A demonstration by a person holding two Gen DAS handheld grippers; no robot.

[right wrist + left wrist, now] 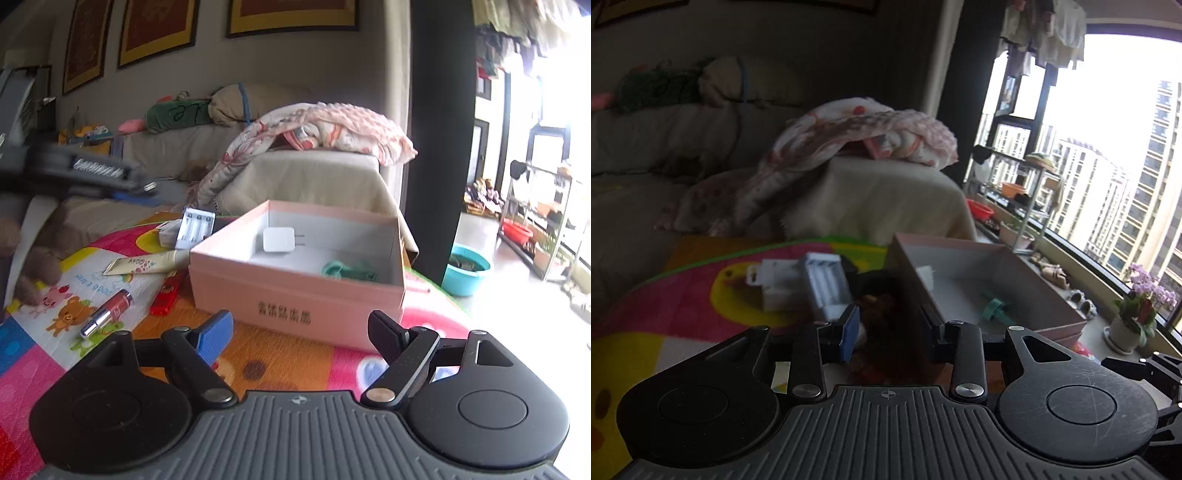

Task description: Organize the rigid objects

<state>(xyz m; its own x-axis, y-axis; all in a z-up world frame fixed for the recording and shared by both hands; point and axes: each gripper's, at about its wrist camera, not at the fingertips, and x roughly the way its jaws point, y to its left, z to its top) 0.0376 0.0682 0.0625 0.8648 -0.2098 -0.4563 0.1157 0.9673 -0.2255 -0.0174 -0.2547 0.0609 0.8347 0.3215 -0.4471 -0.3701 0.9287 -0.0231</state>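
Note:
A pink box point(295, 295) stands open on the colourful mat; it also shows in the left wrist view point(1052, 317). Inside lie a white charger plug point(277, 239) and a teal clip point(349, 271), the clip also in the left wrist view point(991, 308). My left gripper point(890, 328) is shut on a dark brown furry object point(882, 321), held near the box's left wall. My right gripper point(301, 332) is open and empty in front of the box. A white battery charger point(194, 228), a cream tube point(147, 264), a red lighter point(168, 293) and a red lipstick point(107, 314) lie on the mat to the left.
A sofa point(303, 173) with a pink blanket point(321, 129) stands behind the mat. A teal basin point(465, 267) sits on the floor at right. A metal rack point(535, 221) stands by the window. Potted flowers point(1137, 314) stand on the sill.

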